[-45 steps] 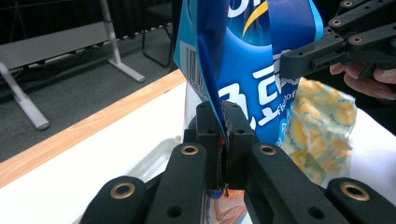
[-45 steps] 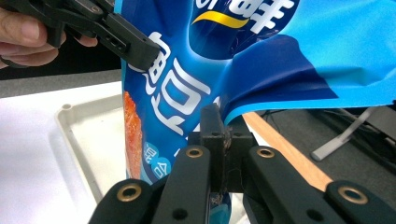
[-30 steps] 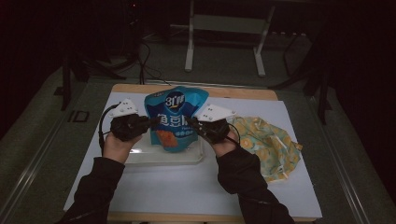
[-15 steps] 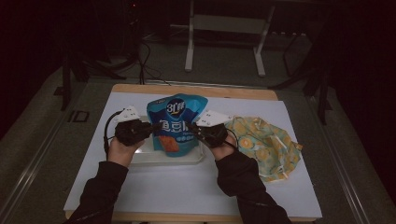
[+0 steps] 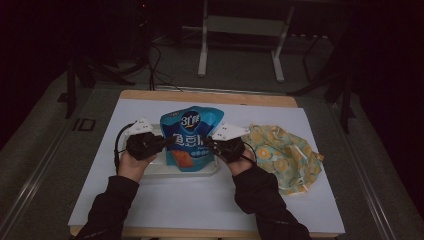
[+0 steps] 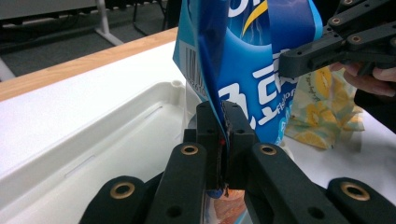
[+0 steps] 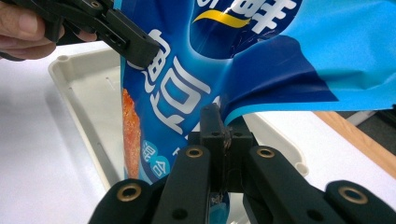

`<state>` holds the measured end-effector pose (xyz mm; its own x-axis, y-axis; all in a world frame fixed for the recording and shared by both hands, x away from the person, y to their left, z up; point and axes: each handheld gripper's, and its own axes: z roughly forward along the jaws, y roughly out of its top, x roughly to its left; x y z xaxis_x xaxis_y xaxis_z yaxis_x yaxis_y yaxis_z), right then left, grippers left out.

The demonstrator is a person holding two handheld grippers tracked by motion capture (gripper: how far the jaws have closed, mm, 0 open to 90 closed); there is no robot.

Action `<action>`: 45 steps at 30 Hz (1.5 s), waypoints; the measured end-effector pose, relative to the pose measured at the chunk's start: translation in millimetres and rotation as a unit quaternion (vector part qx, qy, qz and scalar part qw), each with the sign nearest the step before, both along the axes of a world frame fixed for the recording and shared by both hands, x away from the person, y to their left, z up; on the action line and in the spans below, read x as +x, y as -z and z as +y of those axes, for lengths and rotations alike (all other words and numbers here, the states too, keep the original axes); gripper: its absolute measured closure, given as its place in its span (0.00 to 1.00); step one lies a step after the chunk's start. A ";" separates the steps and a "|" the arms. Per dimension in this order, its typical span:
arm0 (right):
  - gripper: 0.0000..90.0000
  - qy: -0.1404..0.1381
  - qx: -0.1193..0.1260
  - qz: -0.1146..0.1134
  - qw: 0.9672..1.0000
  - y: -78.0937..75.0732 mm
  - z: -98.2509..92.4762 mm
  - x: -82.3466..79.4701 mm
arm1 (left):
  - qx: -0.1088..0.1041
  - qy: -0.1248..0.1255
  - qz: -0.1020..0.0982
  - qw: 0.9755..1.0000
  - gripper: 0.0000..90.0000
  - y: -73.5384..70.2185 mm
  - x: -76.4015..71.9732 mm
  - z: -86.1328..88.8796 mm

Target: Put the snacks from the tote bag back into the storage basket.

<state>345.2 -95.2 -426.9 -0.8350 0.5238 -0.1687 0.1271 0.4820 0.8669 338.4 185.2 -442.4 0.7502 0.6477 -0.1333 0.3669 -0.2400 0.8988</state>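
Tabletop (image 5: 165,200) first: I see a white sheet over a wooden board, and on it a shallow white tray (image 5: 155,172) with a patterned cloth bag (image 5: 287,157) lying flat just beside the tray on the right side.

Over the tray I hold a blue snack pouch (image 5: 189,137) upright between both tools. My left gripper (image 5: 165,142) is clenched on the pouch's left edge; in the left gripper view its jaws meet tightly on the blue film (image 6: 224,102), with no gap between them. My right gripper (image 5: 207,145) is likewise clamped on the opposite edge, and the right gripper view shows the film (image 7: 261,100) pinched and creasing upward from the closed jaws.

I judge the work to be about halfway: the pouch is gripped on both sides and raised, its lower end at or just above the tray floor, but it is neither laid down in the tray nor carried over to the cloth bag. Which of those is the aim I cannot say from here; either way the release is not yet done.

Hard to make out: the room is dark, the pouch's bottom edge is hidden behind my jaws in both gripper views, so I cannot tell whether it touches the tray. The pouch's top is cut off in both gripper views.
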 end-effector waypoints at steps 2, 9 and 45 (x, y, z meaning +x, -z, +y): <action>1.00 -0.002 0.005 0.002 1.000 0.9 -1.1 0.0 | -0.001 0.000 -0.006 1.000 0.98 1.5 -1.9 0.0; 1.00 -0.004 0.010 0.007 1.000 2.2 -2.3 -0.9 | -0.008 0.001 -0.005 1.000 0.97 3.8 -4.9 1.9; 0.14 -0.018 0.024 0.061 0.998 -5.8 -20.6 -4.0 | -0.034 -0.006 0.037 0.999 0.17 10.2 -22.6 12.6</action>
<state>341.2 -115.8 -421.1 -0.8662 0.4981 -0.0401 0.2168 0.4469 0.8679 315.7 197.8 -452.6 0.7286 0.6445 -0.2319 0.4357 -0.1748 0.8830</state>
